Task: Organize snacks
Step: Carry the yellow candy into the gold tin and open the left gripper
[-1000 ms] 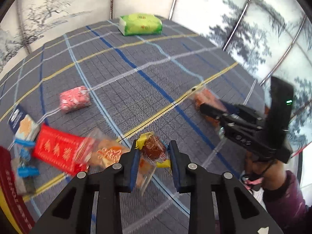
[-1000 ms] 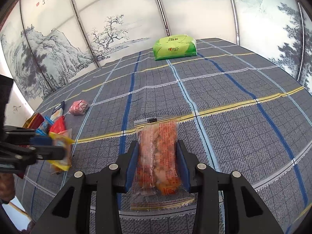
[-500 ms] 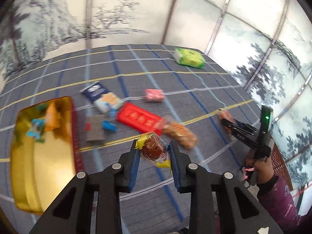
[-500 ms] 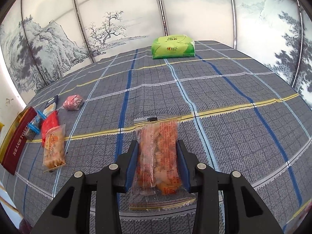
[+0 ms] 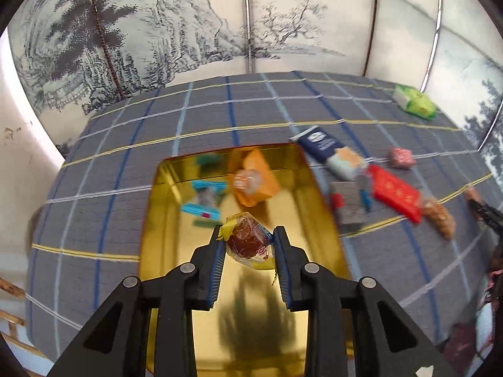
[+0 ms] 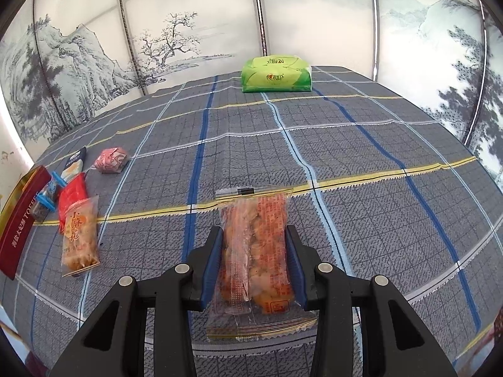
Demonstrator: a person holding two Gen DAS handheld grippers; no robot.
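The left gripper clamps a wrapped candy above the gold tin; the right gripper clamps a clear snack packet, tissue pack at twelve o'clock.

2 downward wrist views, shared tablecloth

Glossy gold metal tin on matt woven checked cloth; snack wrappers shiny clear plastic.

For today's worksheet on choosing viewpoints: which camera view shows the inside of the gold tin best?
The left wrist view. It looks down into the gold tin, showing its shiny floor with an orange packet and a blue-ended sweet inside. The right wrist view shows only the tin's red outer wall at the left edge, nothing of the inside.
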